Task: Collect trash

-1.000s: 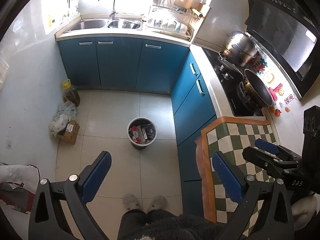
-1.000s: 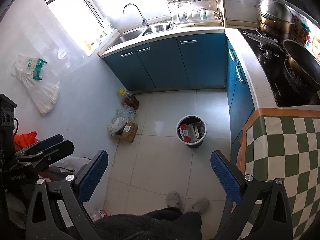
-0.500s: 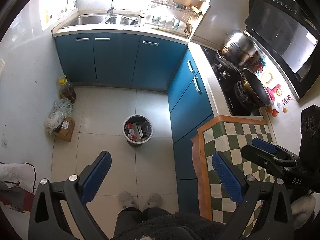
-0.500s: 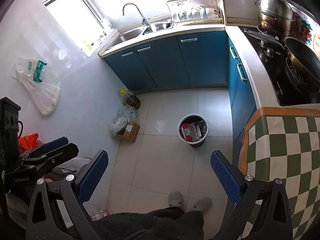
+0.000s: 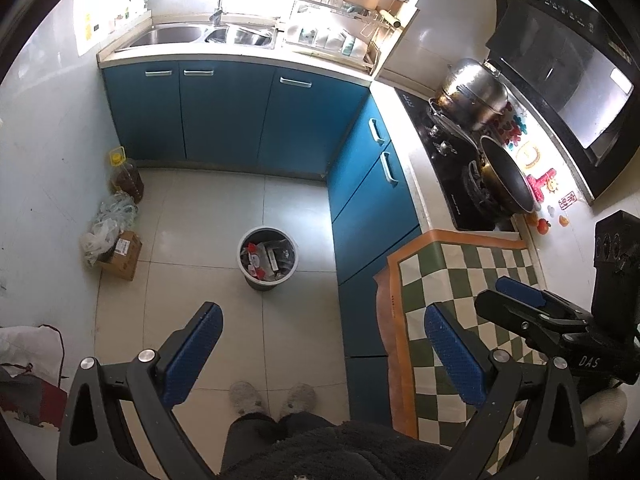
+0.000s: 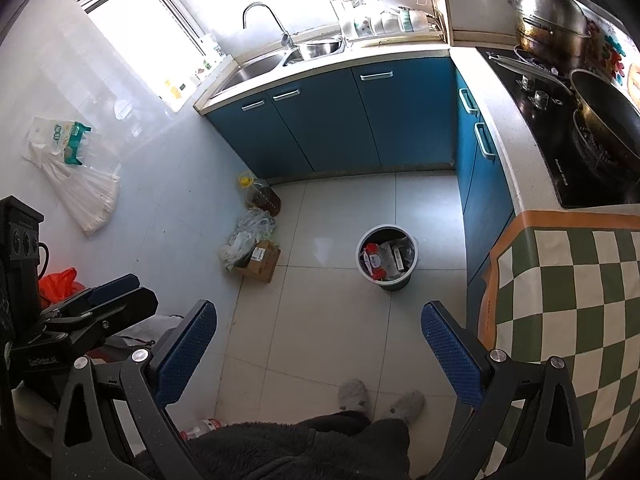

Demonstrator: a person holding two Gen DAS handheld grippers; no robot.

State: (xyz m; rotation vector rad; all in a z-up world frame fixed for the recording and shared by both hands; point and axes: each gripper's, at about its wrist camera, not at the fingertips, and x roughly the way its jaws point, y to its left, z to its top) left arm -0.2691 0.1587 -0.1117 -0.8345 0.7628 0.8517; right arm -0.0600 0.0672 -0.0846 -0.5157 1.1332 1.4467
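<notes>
A grey trash bin (image 5: 268, 258) (image 6: 387, 257) stands on the tiled kitchen floor, holding wrappers and a red package. My left gripper (image 5: 322, 316) hangs high above the floor, open, nothing between its blue pads. My right gripper (image 6: 319, 314) is also open and empty, held high at about the same height. In the left wrist view the right gripper (image 5: 520, 300) shows at the right over a checkered cloth. In the right wrist view the left gripper (image 6: 116, 292) shows at the left. A plastic bottle (image 6: 200, 427) lies on the floor near the person's feet.
Blue cabinets (image 5: 224, 116) run along the back and right. A cardboard box (image 5: 122, 255) with crumpled plastic bags (image 5: 106, 220) and an oil jug (image 5: 126, 176) sit by the left wall. A green-checkered cloth (image 5: 460, 276) covers the counter; stove with pots (image 5: 472, 96) behind. The person's slippers (image 5: 244, 398) are below.
Both cameras have drifted slightly up and back; the bin sits a little further left in the left wrist view. Both grippers stay open and empty.
</notes>
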